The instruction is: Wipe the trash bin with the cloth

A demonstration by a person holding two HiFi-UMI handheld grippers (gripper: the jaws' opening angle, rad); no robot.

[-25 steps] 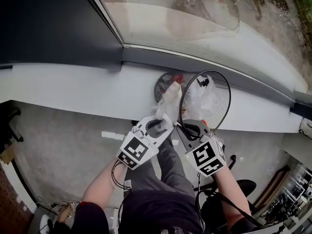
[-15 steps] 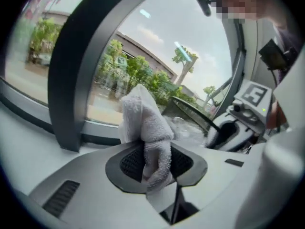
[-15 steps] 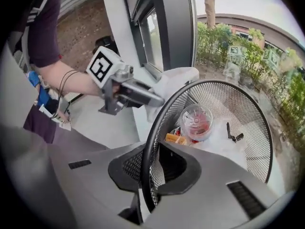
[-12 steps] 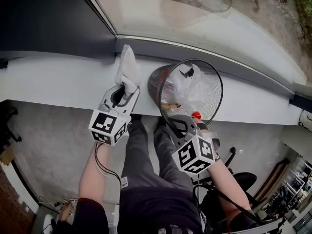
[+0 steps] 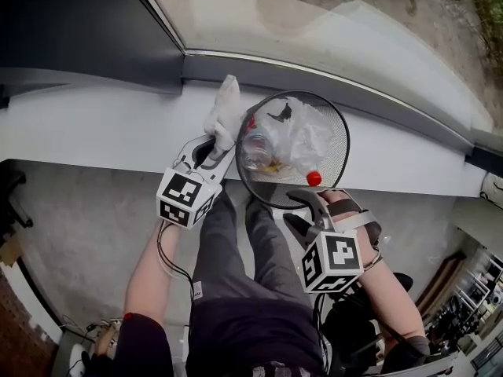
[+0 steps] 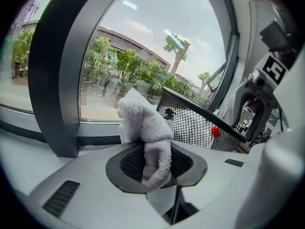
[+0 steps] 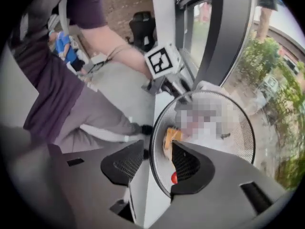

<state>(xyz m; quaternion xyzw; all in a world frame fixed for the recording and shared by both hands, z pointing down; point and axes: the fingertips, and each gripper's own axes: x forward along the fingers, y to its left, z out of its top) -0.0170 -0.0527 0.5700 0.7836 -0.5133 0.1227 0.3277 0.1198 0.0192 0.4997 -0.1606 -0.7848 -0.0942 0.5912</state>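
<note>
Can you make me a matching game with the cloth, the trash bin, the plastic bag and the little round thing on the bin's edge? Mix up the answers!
Things:
1 cloth
2 trash bin
3 plastic bag
4 little round thing

Answers, mixed up:
A black wire mesh
B red
C pinched in the left gripper
D crumpled inside the bin

Pairs: 1-C, 2-A, 3-D, 4-B

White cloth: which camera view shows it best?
The left gripper view: the white cloth is large and central, clamped between the jaws. The head view shows it small; the right gripper view gives no clear sight.
</note>
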